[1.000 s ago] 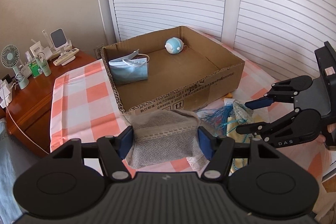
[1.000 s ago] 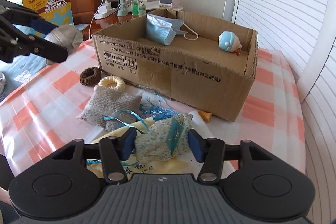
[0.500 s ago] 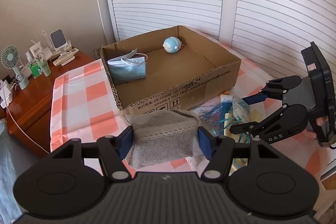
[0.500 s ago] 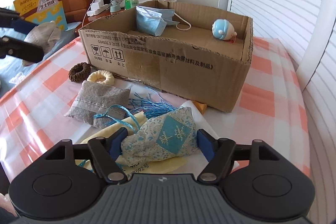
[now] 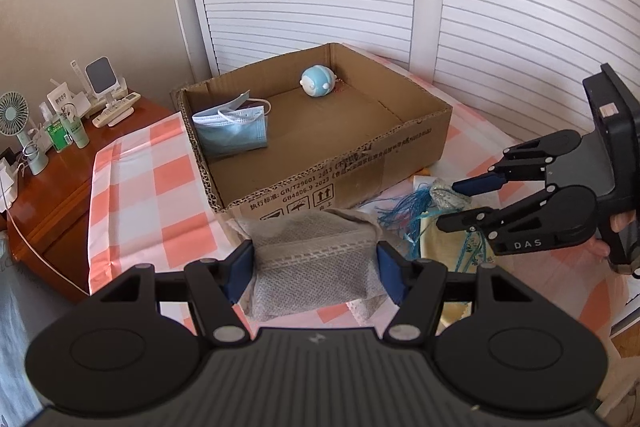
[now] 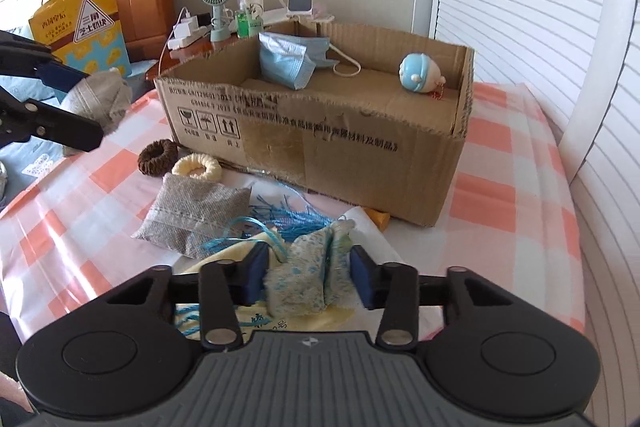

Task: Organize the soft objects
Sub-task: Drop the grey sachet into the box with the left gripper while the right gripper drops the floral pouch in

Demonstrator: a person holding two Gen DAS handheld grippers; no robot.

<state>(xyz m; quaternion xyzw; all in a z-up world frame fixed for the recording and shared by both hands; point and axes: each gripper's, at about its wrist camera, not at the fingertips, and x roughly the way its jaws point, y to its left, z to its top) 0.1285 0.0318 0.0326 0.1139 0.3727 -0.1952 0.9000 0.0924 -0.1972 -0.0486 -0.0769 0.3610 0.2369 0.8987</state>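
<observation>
Left claw (image 5: 316,269): half open, clamped on grey mesh pouch (image 5: 316,259), held before cardboard box (image 5: 340,179). Right claw (image 6: 306,277): closing on floral sachet (image 6: 310,277), now bunched between blue pads; spread flat and wider a half-second ago. Checked surface (image 6: 520,195) beneath.

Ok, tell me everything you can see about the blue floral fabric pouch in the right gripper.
The floral pouch is a small, soft sachet of pale cloth printed with blue flowers, crumpled and folded upright. It sits between the right gripper pads, whose jaws are closing on it. A blue tassel trails from it toward the cardboard box. Beneath it lies a yellow printed sheet on the checked cloth.
</observation>
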